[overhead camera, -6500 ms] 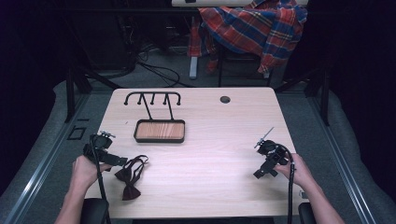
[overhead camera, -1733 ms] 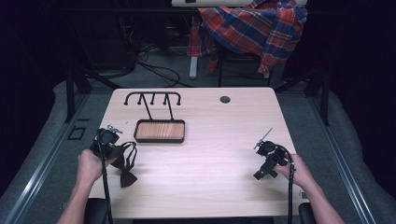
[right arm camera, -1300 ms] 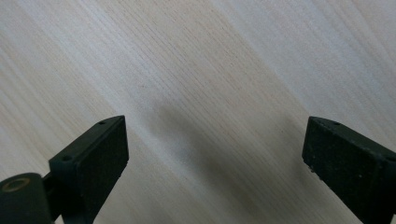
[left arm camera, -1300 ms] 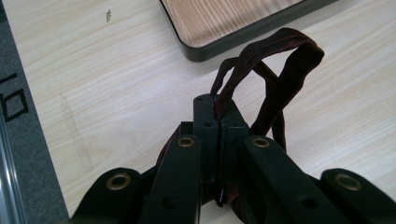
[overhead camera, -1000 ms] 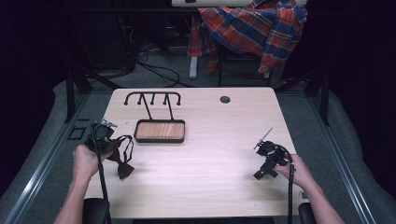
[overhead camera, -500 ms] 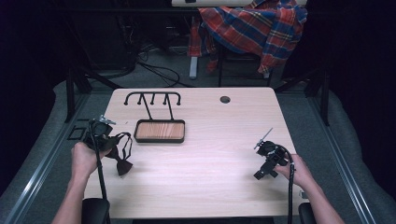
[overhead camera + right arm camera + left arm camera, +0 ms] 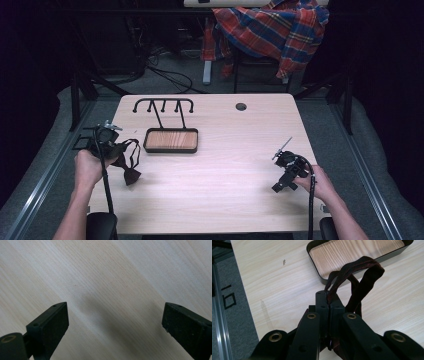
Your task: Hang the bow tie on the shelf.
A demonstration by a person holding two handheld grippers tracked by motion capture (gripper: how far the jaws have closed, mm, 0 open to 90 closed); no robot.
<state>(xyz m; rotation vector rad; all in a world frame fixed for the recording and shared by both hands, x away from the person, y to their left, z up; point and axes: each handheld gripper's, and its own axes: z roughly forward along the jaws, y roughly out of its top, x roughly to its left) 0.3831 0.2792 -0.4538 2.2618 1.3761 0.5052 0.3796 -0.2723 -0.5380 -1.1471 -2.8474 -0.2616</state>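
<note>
meanwhile, left gripper [image 7: 328, 305] clamped on bow tie [image 7: 357, 280] strap – right gripper [image 7: 115, 325] gaping, empty

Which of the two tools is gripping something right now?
The left tool: its jaws are shut on the dark bow tie strap. The right tool stands open over bare table.

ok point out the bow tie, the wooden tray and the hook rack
bow tie [image 7: 131, 175], high view, on the hanging bow
wooden tray [image 7: 313, 245], left gripper view, on its black rim
hook rack [image 7: 163, 101], high view, on the top bar
</note>
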